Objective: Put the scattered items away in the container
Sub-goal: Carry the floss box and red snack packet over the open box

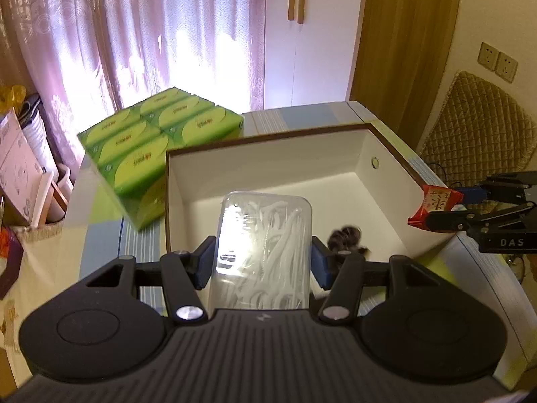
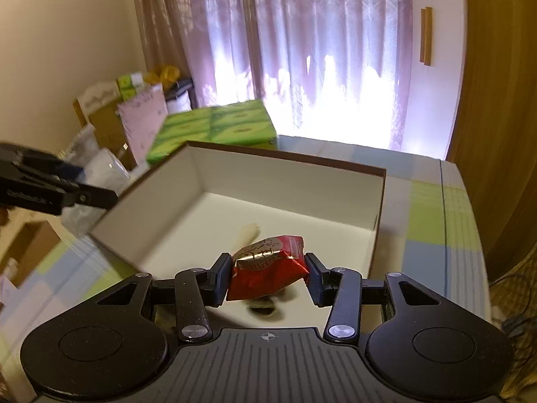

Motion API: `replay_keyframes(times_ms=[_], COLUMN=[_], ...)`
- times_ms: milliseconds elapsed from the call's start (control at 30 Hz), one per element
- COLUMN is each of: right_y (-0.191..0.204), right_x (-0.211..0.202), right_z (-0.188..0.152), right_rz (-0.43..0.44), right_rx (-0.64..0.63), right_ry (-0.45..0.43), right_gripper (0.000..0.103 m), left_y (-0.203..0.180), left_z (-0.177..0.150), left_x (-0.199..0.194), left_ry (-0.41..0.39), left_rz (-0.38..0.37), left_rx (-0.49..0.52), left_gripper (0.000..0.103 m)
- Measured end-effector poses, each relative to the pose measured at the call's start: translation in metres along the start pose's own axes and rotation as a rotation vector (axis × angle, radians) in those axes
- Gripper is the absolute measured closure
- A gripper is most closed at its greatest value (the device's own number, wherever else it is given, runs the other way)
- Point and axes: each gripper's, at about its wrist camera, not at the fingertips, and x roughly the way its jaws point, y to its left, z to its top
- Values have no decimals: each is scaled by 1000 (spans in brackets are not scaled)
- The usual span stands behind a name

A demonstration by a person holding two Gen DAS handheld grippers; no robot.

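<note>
Your left gripper point(image 1: 263, 262) clamps a clear, stiff, slippery case of floss picks point(image 1: 263, 252) by its long sides over the white box point(image 1: 268, 164). Your right gripper point(image 2: 268, 277) pinches a light, crinkly red snack packet point(image 2: 268, 268) above the box's near edge. Beyond sits a green tissue multipack point(image 1: 157, 147).

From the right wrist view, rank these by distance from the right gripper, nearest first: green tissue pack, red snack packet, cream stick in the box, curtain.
1. Red snack packet: clamped between the right gripper fingers.
2. Cream stick: just ahead, slightly left, on the floor of the white box.
3. Green tissue pack: beyond the box's far left corner.
4. Curtain: at the back, behind the table.
</note>
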Motion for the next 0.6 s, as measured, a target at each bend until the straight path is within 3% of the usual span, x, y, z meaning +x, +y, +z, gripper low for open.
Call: replay_keyframes(times_ms=[167, 367, 600], right_y=[-10, -13, -16], right_x=[34, 71, 103], right_z=[8, -2, -3], right_rz=[7, 20, 93], right_rx=[-137, -291, -444], right_ry=[109, 250, 410], right_gripper=[54, 54, 55], left_y=[6, 15, 15], left_z=[15, 18, 11], left_x=[35, 84, 136], left_ry=[58, 189, 347], left_rz=[-14, -21, -27], left_rx=[-25, -48, -71], left_gripper=[51, 51, 51])
